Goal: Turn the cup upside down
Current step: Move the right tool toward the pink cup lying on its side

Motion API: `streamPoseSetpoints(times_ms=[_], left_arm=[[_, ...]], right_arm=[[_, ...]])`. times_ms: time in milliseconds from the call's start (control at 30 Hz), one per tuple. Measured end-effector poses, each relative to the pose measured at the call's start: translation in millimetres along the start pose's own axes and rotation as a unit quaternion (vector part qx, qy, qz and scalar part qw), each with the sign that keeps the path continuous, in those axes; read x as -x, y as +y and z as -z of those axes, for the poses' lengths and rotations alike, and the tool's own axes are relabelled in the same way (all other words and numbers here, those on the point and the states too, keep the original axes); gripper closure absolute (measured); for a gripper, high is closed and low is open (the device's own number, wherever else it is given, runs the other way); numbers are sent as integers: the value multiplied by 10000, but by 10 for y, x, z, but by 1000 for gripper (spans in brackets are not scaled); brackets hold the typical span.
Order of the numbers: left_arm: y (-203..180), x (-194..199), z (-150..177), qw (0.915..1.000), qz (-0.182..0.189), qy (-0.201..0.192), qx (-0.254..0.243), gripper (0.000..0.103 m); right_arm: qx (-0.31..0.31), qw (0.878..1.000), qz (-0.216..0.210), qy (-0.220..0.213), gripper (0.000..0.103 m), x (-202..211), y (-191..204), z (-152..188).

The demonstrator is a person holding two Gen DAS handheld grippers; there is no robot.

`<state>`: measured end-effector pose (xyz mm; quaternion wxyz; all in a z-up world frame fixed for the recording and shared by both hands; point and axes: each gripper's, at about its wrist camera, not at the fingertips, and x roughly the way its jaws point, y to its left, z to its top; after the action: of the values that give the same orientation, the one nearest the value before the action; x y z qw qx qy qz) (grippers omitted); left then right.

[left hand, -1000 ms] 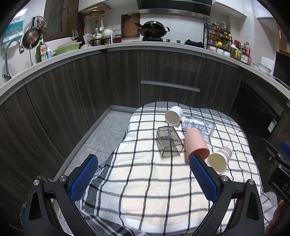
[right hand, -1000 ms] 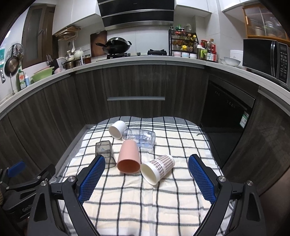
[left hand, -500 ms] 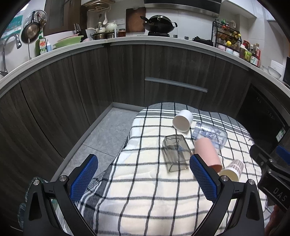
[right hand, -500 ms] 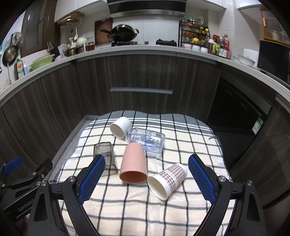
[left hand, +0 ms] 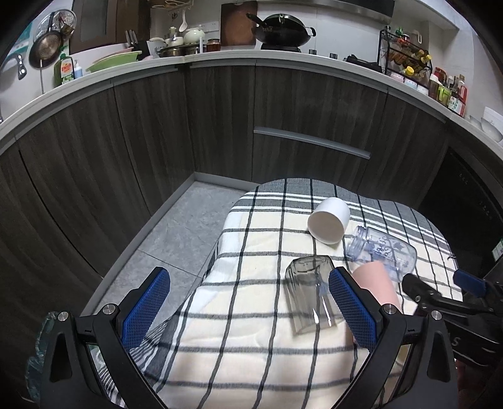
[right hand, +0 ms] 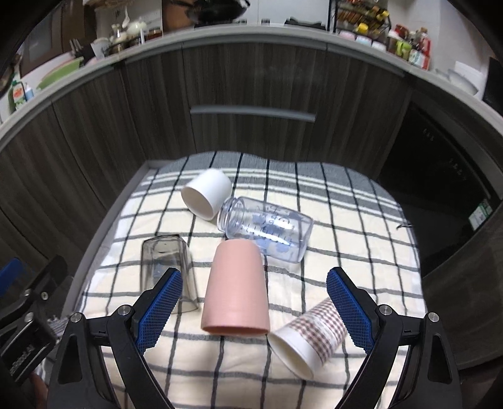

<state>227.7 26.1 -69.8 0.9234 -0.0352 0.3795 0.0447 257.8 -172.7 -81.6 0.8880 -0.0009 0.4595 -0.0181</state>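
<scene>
Several cups lie on their sides on a checked cloth: a pink cup, a grey clear glass, a white cup, a checked paper cup and a clear bottle. My right gripper is open, its jaws either side of the pink cup's mouth end and above it. My left gripper is open over the cloth's left part; the grey glass lies just inside its right finger. The pink cup is partly hidden behind that finger.
Dark wood cabinets curve around behind the table, with a grey floor to the left of the cloth. The countertop holds a wok and a spice rack. A dark appliance stands at right.
Both grippers have moved forward and down toward the cups. The right gripper now frames the pink cup; the left one has come up beside the grey glass. The cups have not moved.
</scene>
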Motion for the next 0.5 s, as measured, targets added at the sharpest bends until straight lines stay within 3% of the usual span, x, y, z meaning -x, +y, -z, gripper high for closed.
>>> streamPoseSetpoints(times_ms=[500], left_arm=[[-65,-666,24,9981,285,544,-9,0]], right_arm=[[175,9928,-49,1181,12,-920,75,-140]])
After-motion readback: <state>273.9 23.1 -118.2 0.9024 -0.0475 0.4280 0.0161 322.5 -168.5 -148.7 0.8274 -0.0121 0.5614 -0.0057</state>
